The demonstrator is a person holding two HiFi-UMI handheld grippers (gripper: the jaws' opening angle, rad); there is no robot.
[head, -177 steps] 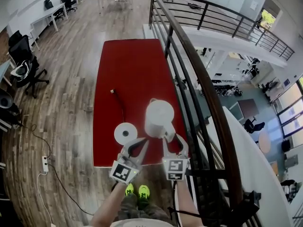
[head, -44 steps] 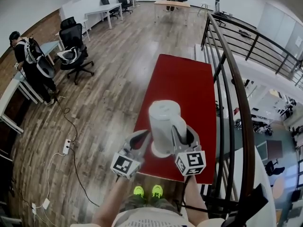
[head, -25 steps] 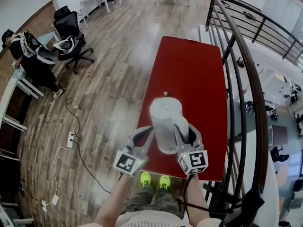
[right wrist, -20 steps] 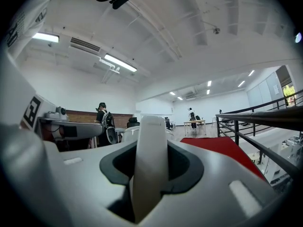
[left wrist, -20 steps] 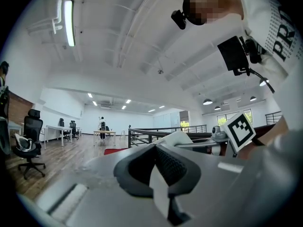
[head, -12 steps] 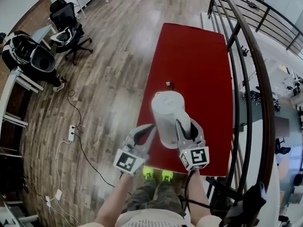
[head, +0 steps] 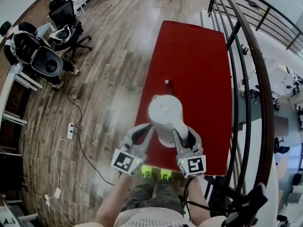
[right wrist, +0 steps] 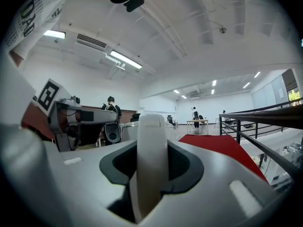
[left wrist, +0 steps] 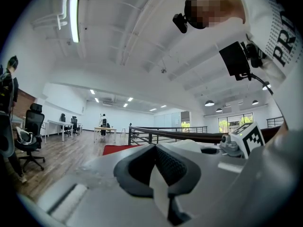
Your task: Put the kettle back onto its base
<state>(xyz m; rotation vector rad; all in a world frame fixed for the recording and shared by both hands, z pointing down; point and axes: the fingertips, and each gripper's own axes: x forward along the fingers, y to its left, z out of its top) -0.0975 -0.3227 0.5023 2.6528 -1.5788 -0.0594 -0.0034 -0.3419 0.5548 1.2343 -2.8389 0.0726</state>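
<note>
bottom centre i see white printed shirt (head: 150, 219), olive trousers (head: 152, 200), neon-green shoes (head: 154, 174); grey left gripper (head: 143, 131) and right gripper (head: 183, 135), marker-cubed.

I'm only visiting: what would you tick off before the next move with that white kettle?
1. Right tongs shut on the kettle's handle: ok.
2. Kettle upright, lid facing up: ok.
3. Base lined up beneath the kettle: cannot tell, the kettle hides it.
4. Kettle seated on the base: cannot tell.
5. Left tongs shut, empty, beside the kettle: ok.
6. Cord plug lying away from the kettle on the red table: ok.
</note>
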